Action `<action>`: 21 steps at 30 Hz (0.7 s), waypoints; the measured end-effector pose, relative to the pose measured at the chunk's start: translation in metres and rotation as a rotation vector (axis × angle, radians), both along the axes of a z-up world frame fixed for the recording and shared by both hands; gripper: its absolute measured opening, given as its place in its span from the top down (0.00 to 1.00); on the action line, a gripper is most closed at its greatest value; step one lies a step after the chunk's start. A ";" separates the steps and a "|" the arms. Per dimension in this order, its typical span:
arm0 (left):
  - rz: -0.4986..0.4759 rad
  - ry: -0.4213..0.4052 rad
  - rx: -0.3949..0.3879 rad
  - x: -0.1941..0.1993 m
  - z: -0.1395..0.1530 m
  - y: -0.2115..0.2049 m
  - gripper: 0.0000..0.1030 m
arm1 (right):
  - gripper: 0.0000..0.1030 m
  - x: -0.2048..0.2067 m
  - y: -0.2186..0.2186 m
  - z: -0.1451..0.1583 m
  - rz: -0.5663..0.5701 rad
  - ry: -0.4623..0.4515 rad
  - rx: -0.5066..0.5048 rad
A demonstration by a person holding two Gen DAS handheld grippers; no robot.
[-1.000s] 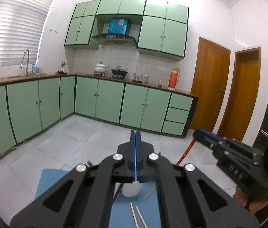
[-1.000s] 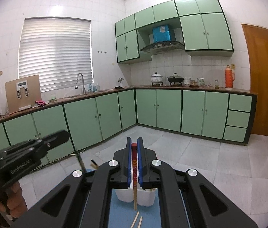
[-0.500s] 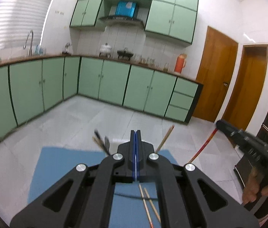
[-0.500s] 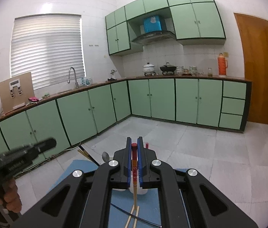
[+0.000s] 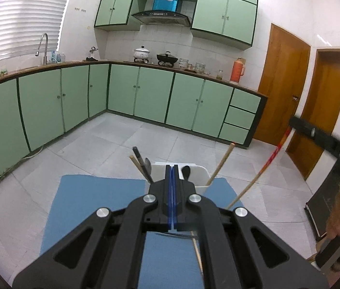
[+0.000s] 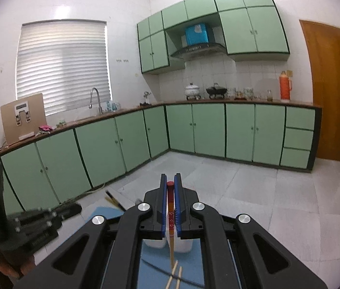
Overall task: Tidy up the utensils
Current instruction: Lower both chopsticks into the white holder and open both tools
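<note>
My left gripper [image 5: 172, 168] is shut with nothing between its fingers, just in front of a white utensil holder [image 5: 202, 175] on a blue mat [image 5: 97, 204]. A spoon [image 5: 147, 165], a dark handle and a wooden chopstick [image 5: 220, 166] stand in the holder. Two wooden chopsticks [image 6: 176, 274] lie on the mat close to me. My right gripper [image 6: 170, 180] is shut on a red-topped chopstick [image 6: 170, 207] that hangs down over the holder [image 6: 155, 242]. In the left wrist view the right gripper [image 5: 293, 122] holds that chopstick [image 5: 266, 166] slanting down toward the mat.
The mat lies on a pale tiled surface. Green kitchen cabinets run along the far walls, and wooden doors [image 5: 283, 84] stand at the right. A thin dark cord [image 6: 160, 263] crosses the mat near the loose chopsticks. The left gripper [image 6: 78, 208] shows blurred at the left of the right wrist view.
My left gripper has sunk and tipped downward, bringing the holder and its utensils into view. The right gripper keeps hold of the red-topped chopstick and has barely shifted.
</note>
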State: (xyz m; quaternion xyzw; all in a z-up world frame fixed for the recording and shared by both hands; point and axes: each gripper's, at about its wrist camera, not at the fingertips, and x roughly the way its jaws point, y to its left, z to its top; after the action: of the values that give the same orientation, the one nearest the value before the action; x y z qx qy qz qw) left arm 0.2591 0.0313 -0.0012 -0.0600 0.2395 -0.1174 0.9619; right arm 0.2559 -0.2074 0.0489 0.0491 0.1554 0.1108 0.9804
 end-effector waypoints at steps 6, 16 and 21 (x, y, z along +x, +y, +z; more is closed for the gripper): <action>0.018 0.013 0.023 0.008 -0.005 0.002 1.00 | 0.94 0.026 0.015 0.021 -0.020 -0.065 -0.037; 0.033 0.030 0.050 0.030 -0.010 0.005 1.00 | 0.94 0.080 0.021 0.013 -0.040 -0.049 -0.045; 0.038 0.038 0.053 0.037 -0.014 0.006 1.00 | 0.94 0.092 0.019 -0.015 -0.043 0.010 -0.041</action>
State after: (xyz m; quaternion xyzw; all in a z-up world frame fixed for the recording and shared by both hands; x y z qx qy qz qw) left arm 0.2960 0.0377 -0.0147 -0.0414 0.2597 -0.0916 0.9604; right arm 0.3476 -0.1884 0.0339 0.0329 0.1617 0.0864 0.9825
